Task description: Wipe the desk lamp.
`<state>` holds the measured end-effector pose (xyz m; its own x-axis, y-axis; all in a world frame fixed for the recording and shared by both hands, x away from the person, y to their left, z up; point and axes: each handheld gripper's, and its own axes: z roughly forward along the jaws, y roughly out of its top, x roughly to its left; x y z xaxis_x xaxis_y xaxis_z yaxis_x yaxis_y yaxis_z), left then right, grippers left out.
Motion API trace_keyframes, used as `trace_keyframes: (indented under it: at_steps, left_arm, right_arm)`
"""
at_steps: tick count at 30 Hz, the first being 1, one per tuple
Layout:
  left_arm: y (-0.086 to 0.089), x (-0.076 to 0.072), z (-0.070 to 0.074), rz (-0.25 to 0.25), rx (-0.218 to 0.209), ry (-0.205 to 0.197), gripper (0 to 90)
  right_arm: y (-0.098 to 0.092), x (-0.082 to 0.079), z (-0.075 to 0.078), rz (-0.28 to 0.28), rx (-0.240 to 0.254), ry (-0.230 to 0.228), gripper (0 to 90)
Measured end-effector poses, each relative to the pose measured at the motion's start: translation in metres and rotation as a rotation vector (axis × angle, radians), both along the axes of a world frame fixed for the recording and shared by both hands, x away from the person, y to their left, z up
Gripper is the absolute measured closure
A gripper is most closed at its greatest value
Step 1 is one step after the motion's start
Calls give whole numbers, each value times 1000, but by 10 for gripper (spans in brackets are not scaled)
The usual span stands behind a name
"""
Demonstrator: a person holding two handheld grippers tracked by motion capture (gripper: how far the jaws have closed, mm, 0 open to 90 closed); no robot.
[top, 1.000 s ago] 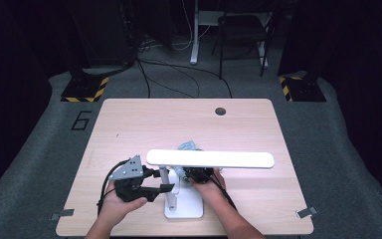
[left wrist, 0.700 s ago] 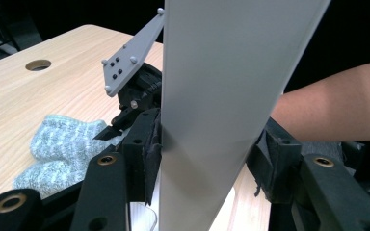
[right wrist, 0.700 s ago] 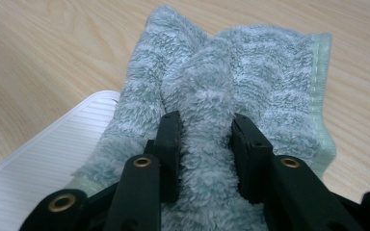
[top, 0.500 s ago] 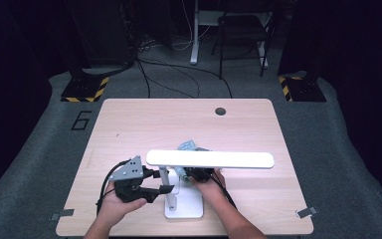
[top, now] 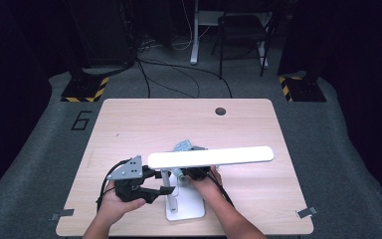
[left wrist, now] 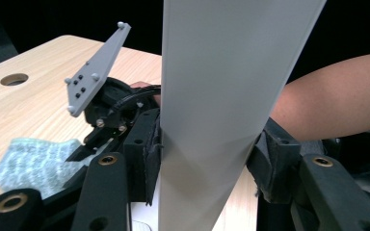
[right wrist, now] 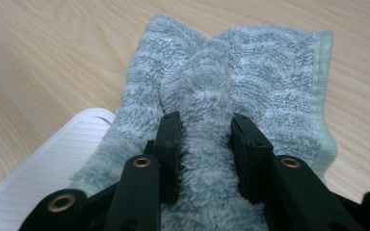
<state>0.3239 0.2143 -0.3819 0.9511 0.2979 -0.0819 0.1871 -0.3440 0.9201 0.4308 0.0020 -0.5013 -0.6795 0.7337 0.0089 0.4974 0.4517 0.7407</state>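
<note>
The left claw (top: 161, 190) grips the upright post of the white desk lamp (top: 210, 156), its pads tight against both sides, at the near middle of the counter (top: 129, 124). The right claw (right wrist: 202, 144) is closed on a bunched ridge of the pale green towel (right wrist: 270, 77), which lies on the counter just behind the lamp's base (right wrist: 53, 163). This looks like wiping the lamp. Best to keep the left grip firm so the lamp does not tip, and lift the towel clear before rubbing, without dragging it under the base.
</note>
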Motion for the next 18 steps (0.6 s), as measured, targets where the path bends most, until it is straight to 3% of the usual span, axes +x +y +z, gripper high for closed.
trace_keyframes:
  at_steps: [2, 3, 5, 11, 14, 15, 16, 18]
  left_arm:
    - [-1, -1, 0, 5, 8, -17, 513]
    - [-1, -2, 0, 9, 11, -21, 515]
    - [-1, -3, 1, 21, 19, -27, 519]
    - [-4, -6, 1, 29, 34, -51, 523]
    - [-5, -6, 1, 27, 31, -50, 524]
    - [-5, -6, 1, 30, 33, -53, 524]
    - [-5, -6, 0, 36, 28, -51, 525]
    - [-4, -5, 1, 38, 29, -43, 526]
  right_arm:
    - [4, 3, -1, -4, 10, -16, 671]
    - [6, 2, 0, -3, 10, 2, 671]
    - [10, 4, -1, 3, 10, -15, 671]
    - [26, 8, -1, 24, -3, 0, 672]
    - [35, 9, -4, 27, 6, -21, 672]
    - [36, 8, -5, 23, 5, 0, 673]
    - [36, 10, -7, 42, -3, -24, 674]
    - [36, 10, -7, 41, 0, -6, 678]
